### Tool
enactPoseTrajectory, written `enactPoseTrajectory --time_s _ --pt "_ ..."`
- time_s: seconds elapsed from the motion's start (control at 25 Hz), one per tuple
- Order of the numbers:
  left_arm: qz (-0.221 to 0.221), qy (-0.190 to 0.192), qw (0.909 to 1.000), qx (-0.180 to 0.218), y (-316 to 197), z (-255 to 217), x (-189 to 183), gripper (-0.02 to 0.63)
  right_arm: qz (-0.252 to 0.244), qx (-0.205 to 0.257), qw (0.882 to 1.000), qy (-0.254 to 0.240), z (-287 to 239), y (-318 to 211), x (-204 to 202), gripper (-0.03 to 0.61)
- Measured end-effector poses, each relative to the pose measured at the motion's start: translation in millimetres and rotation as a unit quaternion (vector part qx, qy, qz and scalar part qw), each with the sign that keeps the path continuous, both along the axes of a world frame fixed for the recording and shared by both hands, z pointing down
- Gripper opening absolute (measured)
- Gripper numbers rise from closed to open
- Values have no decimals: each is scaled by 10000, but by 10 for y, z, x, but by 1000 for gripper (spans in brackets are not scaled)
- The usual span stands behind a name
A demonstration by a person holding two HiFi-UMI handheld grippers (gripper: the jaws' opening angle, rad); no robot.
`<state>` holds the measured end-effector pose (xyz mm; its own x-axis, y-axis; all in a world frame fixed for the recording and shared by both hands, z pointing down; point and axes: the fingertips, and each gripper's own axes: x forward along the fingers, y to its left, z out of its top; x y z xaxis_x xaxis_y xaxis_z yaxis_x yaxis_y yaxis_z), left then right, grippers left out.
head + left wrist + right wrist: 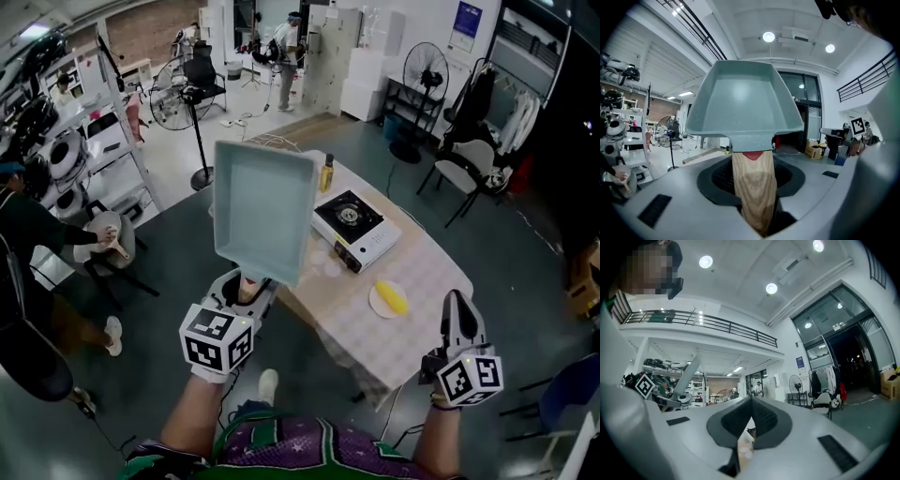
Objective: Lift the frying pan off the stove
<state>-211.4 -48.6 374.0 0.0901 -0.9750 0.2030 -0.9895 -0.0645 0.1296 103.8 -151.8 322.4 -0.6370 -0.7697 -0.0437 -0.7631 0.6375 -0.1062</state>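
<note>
Raised frying pan (262, 211) hides table (427, 272) edge; stove (354, 225), bottle (326, 173), maybe omelette (391, 297) beside.

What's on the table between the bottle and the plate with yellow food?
The stove sits between the bottle and the plate, as the head view shows.

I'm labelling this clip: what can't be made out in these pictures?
Part of the table behind the frying pan: head view, the raised pan covers it.
The handle's end: left gripper view, buried in the left claw.
The yellow item on the plate: head view, too small to identify.
The bottle's label: head view, too small.
</note>
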Motion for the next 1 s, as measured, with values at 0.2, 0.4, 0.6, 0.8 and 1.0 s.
enactPoseTrajectory --time_s 0.2,0.4,0.6,0.8,1.0 --pt "-99 -60 9999 95 317 -124 249 186 1 -105 9999 -10 71 287 285 6" --pt "-299 -119 9993 187 631 -203 427 186 -33 -115 9999 -102 89 511 618 6" --pt "-484 -180 9984 242 902 -219 461 186 -7 -83 9998 -160 122 717 846 6" --pt "-562 -262 9975 325 1062 -325 507 186 44 -31 9998 -195 90 846 994 6" --pt "-532 -230 9977 350 1122 -301 686 186 31 -42 9998 -170 135 907 1123 6"
